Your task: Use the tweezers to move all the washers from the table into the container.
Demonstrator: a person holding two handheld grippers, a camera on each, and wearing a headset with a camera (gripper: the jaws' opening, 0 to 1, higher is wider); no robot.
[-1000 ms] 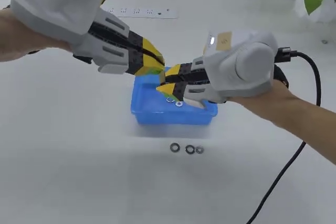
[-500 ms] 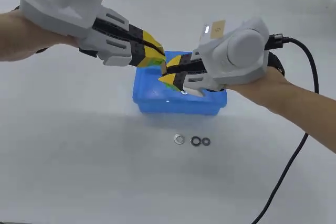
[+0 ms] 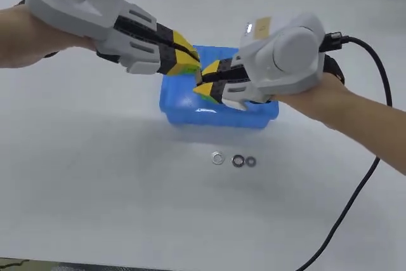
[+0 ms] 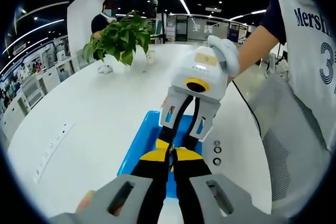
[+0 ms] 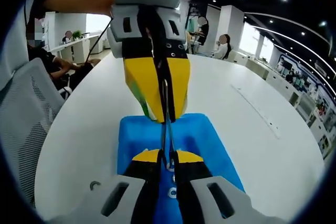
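A black cable [image 3: 365, 176] runs from the back of the right gripper [image 3: 200, 87] across the white table [image 3: 95, 176]. Far ahead of the left gripper's [image 4: 170, 155] jaws stands a green plant [image 4: 119, 38]. A white power strip [image 4: 52, 149] lies off to the left of those jaws. A person [image 4: 310, 66] in a white shirt is off to their right. The two grippers point at each other, tip to tip, so each one is in the other's way. The blue container [image 3: 190, 111] lies right under both pairs of jaws.

The tweezers [image 5: 167, 129] are thin and shiny. They reach from one pair of jaws to the other. The right jaws are pressed together on one end, and the left jaws are pressed together on the other end.

Three washers [image 3: 238, 160] lie in a short row on the table, near the container and apart from both pairs of jaws. They are small grey rings. One more washer [image 5: 172, 192] lies inside the container, under the right jaws.
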